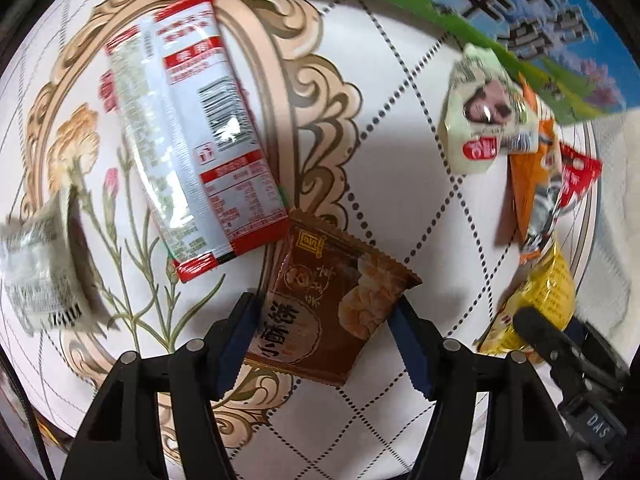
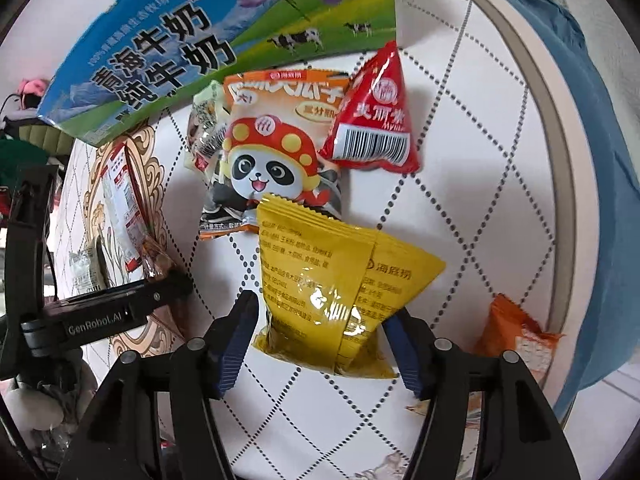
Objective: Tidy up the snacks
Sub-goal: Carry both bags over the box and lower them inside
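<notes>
Left gripper jaws astride brown biscuit packet, pads touching its edges, right gripper jaws flanking yellow pouch, grip unclear, panda packet at twelve o'clock

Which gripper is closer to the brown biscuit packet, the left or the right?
Left. The left gripper straddles the brown biscuit packet. The right gripper is off to its side, around the yellow packet.
</notes>
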Tool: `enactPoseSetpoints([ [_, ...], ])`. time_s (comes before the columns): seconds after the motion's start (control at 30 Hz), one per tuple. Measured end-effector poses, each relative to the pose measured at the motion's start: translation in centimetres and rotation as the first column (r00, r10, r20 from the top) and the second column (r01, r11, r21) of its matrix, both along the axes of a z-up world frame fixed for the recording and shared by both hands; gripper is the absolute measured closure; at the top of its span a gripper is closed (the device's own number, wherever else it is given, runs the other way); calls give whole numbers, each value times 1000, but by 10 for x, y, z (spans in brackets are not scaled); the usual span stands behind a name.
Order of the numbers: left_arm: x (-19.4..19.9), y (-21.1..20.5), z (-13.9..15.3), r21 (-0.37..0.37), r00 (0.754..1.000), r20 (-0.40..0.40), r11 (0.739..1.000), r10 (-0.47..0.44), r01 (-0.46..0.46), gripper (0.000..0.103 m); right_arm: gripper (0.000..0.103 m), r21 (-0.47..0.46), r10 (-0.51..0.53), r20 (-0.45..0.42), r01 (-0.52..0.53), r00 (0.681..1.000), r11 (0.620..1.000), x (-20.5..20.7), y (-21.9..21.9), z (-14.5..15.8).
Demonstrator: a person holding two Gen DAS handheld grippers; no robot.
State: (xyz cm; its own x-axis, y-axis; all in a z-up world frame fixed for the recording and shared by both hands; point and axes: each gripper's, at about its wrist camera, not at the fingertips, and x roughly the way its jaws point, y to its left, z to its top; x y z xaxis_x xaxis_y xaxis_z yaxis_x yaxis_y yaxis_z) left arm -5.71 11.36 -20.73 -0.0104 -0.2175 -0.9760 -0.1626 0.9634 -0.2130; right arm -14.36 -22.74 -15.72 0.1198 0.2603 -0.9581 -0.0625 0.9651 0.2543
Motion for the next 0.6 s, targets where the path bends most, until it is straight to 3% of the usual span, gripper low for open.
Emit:
enactPoseSetpoints([
  [0.13,4,-25,-1,70,995,9,993,-95,94,39,37,-2,-32,1,32,999,999,0,1,-9],
  [0.23,-2,-41,5,112,993,47,988,-112,106,49,46,-12,-32,17,33,999,999,-1,7,-9],
  [0.3,-8,-37,15,106,993,60,990,-102,95,50,50,-10,-17,27,17,999,1000,-6,10,-6],
  [0.4,-5,-37,31,62,996,66,996,-65,61,50,51,10,0,30,-1,1000,1000,-11,18,-1],
  [0.6,-3,-12,92,-123,995,89,992,39,-28,50,51,139,41,50,-48,998,989,-16,24,39],
])
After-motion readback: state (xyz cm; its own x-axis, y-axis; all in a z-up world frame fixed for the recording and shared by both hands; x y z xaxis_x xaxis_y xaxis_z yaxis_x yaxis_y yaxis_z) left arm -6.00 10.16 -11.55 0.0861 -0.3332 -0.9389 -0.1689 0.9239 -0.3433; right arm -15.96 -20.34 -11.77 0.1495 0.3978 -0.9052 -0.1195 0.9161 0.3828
